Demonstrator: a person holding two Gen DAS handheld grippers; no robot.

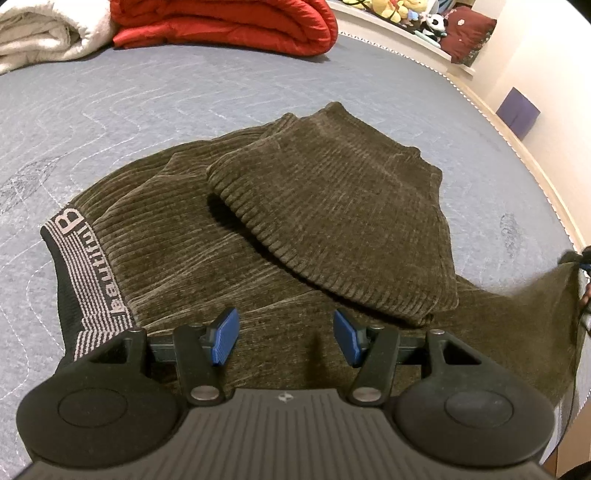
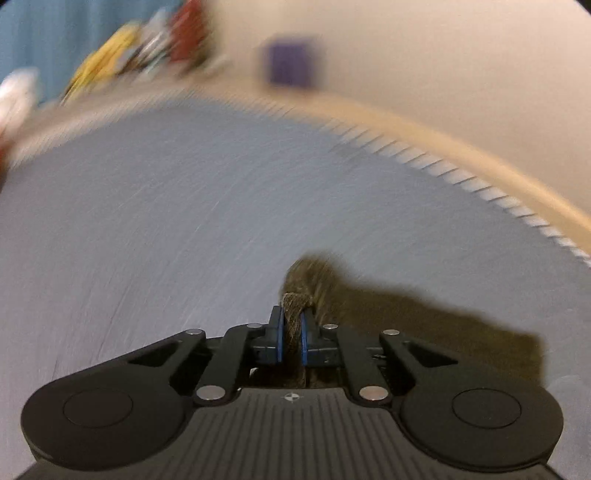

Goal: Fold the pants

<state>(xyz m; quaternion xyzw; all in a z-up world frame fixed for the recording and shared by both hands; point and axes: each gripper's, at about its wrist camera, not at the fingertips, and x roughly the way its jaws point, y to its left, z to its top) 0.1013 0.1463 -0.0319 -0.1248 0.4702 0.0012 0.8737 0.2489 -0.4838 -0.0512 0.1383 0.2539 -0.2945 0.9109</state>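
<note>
Quilted grey-blue mattress (image 1: 155,103) fills most of what I see, a bed surface with a rolled white blanket (image 1: 40,37) and a folded red comforter (image 1: 229,26) pushed to the far end, presumably to leave room for folding. On it lie the pants (image 1: 229,236), olive ribbed fabric, with the striped waistband (image 1: 88,280) at my left and one leg (image 1: 332,218) already doubled back over the body, so I judge the fold partly made. My left tool (image 1: 286,338) hovers just above the cloth near its closest edge, blue pads spread apart and gripping nothing; I read that as waiting to pin or pick the near layer. My right tool (image 2: 291,338) is clenched on a bunched bit of the same olive fabric, which trails off to its right over the mattress. That view is smeared with motion blur, so I take it the tool is in motion, though I cannot tell which way. In the left view, that lifted corner (image 1: 554,291) shows at the far right edge, drawn up off the bed.
</note>
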